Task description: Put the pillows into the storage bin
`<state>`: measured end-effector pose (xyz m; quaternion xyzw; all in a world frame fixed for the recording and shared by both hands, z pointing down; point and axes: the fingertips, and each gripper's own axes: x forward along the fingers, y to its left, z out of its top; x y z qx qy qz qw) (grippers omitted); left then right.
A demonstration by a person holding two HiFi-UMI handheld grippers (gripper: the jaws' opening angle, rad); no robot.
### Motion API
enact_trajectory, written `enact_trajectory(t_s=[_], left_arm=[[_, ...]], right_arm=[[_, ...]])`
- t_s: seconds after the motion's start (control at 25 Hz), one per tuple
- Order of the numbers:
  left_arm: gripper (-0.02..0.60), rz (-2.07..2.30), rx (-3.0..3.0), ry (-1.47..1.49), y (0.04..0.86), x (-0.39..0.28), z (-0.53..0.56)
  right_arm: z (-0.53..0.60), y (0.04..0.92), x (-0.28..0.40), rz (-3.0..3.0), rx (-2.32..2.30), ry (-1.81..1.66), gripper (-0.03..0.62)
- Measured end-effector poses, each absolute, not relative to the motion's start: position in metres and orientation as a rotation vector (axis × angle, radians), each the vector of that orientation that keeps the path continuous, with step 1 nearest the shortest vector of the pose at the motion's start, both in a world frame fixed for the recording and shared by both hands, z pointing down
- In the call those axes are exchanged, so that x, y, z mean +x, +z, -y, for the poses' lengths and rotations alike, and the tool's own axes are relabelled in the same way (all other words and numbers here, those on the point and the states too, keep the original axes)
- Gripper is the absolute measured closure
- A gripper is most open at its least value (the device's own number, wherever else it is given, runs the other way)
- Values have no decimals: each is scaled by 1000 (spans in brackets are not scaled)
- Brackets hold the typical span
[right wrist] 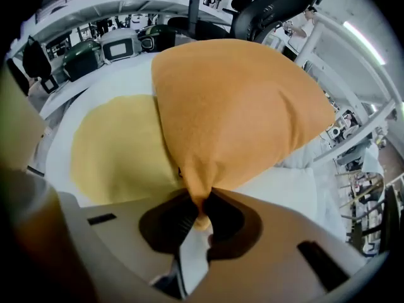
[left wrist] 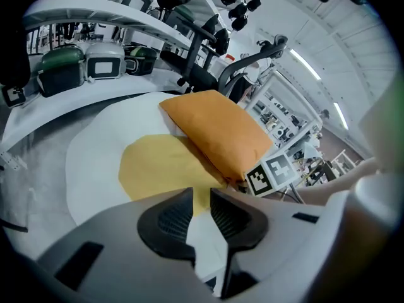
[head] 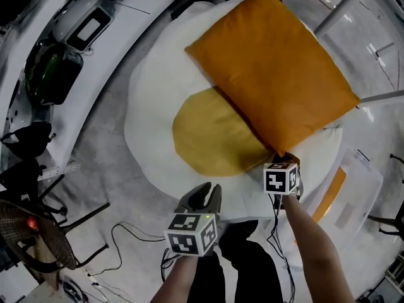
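Observation:
An orange square pillow (head: pixel 274 68) lies slanted across a big white egg-shaped pillow (head: pixel 151 112) with a yellow yolk patch (head: pixel 208 137). My right gripper (head: pixel 287 158) is shut on the orange pillow's near corner (right wrist: pixel 199 191), and the fabric bunches between its pads. My left gripper (head: pixel 205 191) hovers at the white pillow's near edge. Its jaws stand apart with nothing between them (left wrist: pixel 202 210). A clear plastic storage bin (head: pixel 356 194) sits on the floor at the right, beside the white pillow.
A curved white bench (head: pixel 120 49) with dark cases (head: pixel 53 74) runs along the upper left. A black wire fan (head: pixel 25 232) and loose cables (head: pixel 126 245) lie at the lower left. Metal frame legs (head: pixel 350 5) stand at the upper right.

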<state>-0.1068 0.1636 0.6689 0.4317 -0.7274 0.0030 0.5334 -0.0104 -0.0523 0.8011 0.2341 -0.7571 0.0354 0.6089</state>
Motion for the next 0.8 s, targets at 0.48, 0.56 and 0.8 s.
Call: enact_trajectory(t_s=[0.48,0.56,0.8], left_arm=[[500,1689,1097,40,606,-96,-177],[500,1687,1099,42,592,-98,-184],[500,1667,1104,56,558,-101,-204]], right_arm=[[-28,722,-6,1790,442,367,563],[-41,705,5,1784,456,428,563],[-78,649,41,1766,540,672,566]])
